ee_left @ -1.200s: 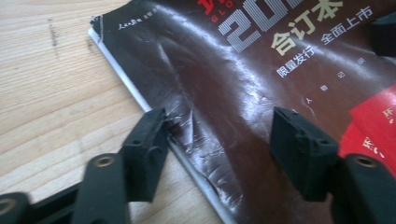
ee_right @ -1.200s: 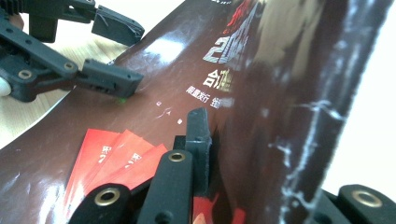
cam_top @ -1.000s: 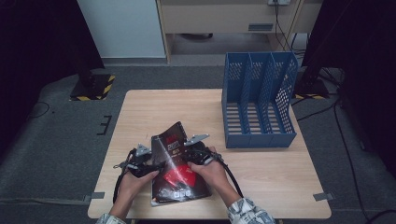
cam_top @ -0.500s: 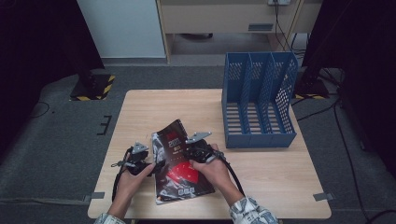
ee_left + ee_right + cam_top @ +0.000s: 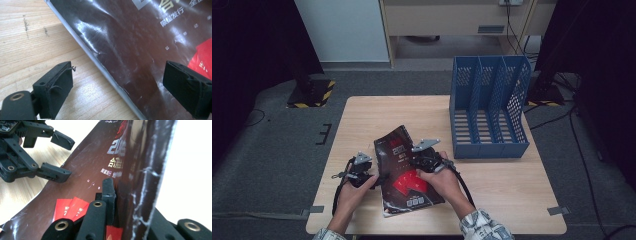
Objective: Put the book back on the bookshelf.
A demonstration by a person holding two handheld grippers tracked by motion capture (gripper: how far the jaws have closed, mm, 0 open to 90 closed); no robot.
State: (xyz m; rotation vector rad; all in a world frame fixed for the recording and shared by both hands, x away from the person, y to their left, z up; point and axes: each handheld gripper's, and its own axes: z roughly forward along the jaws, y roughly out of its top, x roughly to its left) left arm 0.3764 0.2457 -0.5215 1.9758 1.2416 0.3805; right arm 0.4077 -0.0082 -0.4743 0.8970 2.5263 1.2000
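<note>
A: Step? Quick.

B: Handover of the magazine (image 5: 404, 175). Right gripper (image 5: 424, 161) is clenched on the cover's right edge; in the right gripper view its jaws pinch the glossy sheet, which curls up between them. Left gripper (image 5: 362, 174) has just been opening and now stands released, jaws wide, straddling the magazine's left edge without pressing it.

A: Where's the magazine?

B: On the table (image 5: 377, 115), near the front edge between the two hands, skewed, its far corner pointing toward the file rack (image 5: 489, 112). Bottom part lies flat, right side lifted.

A: Next move?

B: My guess: it goes into a slot of the rack. That calls for the right gripper to lift and stand the magazine upright, spine or long edge down, then carry it right and back. One pinch on a floppy cover may let the pages sag or fan open, so the left may need to re-grip lower.

A: Room?

B: Plenty of bare table to the left and behind. Rack sits near on the right, close to the right hand (image 5: 439, 180). Slots are narrow with tall dividers, so entry wants to be from above. Front table edge is close to the magazine's bottom edge.
</note>
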